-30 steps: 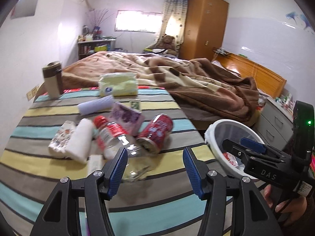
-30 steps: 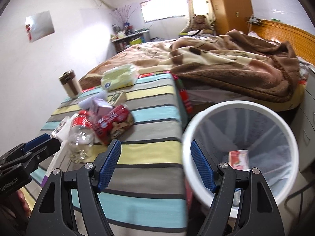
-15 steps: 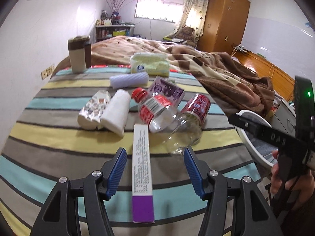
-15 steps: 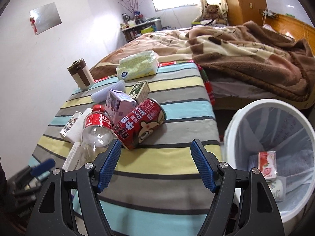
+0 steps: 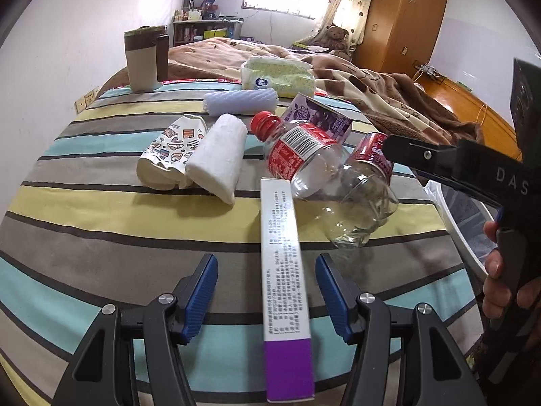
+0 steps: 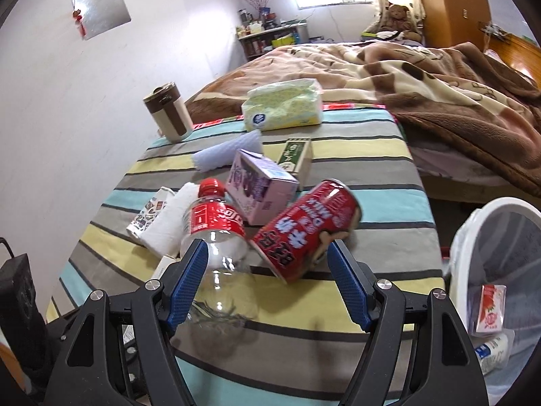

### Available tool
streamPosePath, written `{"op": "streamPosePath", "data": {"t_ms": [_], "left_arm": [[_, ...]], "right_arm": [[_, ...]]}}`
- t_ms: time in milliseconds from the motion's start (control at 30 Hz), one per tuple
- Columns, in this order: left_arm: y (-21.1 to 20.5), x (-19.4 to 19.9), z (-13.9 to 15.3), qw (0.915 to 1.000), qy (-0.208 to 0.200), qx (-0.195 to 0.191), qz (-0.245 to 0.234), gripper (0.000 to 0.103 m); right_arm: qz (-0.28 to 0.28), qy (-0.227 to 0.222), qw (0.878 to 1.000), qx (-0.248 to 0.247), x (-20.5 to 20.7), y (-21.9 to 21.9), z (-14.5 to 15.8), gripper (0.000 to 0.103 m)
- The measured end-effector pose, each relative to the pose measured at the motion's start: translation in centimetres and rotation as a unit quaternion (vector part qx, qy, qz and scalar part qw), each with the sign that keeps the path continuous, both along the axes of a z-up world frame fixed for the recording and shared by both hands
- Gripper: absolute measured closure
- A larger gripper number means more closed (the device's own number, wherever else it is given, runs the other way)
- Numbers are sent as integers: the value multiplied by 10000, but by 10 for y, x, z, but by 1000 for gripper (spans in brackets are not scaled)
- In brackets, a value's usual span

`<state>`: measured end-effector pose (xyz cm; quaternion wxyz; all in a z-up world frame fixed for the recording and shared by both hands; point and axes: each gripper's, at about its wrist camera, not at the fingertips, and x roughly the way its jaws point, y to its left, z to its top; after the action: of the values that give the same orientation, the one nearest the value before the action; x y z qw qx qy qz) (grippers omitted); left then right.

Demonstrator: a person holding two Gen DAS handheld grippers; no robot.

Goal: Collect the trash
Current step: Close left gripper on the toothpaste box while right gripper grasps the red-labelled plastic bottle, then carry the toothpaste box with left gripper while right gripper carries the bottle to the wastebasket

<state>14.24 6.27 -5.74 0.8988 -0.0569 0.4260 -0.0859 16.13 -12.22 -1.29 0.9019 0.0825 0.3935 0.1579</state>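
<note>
1. Trash lies clustered on the striped table (image 5: 101, 237): a clear bottle (image 5: 324, 176), a red can (image 6: 304, 226), a purple carton (image 6: 260, 186) and a long white-and-purple box (image 5: 287, 287).
2. Left gripper (image 5: 267, 291), lower centre of its view, has just been closing; its jaws straddle the long box without pressing it.
3. Right gripper (image 6: 267, 277) stands wide open and empty, with the bottle and can just beyond its fingertips.
4. A white bin (image 6: 500, 209) sits at lower right beside the table.
5. Rolled towels (image 5: 219, 159), a tissue pack (image 6: 284, 105) and a mug (image 5: 143, 59) lie behind.
</note>
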Motion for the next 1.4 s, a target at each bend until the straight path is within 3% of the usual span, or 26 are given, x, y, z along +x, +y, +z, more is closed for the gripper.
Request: {"op": "streamPosePath", "data": {"t_ms": [100, 200, 700, 1033, 1400], "left_arm": [[5, 1, -3, 9999, 69, -110, 29, 66], [12, 0, -4, 9998, 78, -157, 114, 74], [59, -15, -5, 9967, 55, -143, 798, 74], [70, -10, -5, 9966, 87, -266, 773, 72], [74, -3, -5, 9962, 110, -369, 785, 70]], "right_arm": [[133, -2, 9999, -9, 4, 7, 0, 28], [307, -3, 9995, -55, 6, 17, 0, 28], [913, 54, 9944, -530, 21, 62, -6, 28], [1051, 341, 9896, -923, 25, 80, -20, 29], [900, 449, 9918, -784, 16, 75, -26, 37]]}}
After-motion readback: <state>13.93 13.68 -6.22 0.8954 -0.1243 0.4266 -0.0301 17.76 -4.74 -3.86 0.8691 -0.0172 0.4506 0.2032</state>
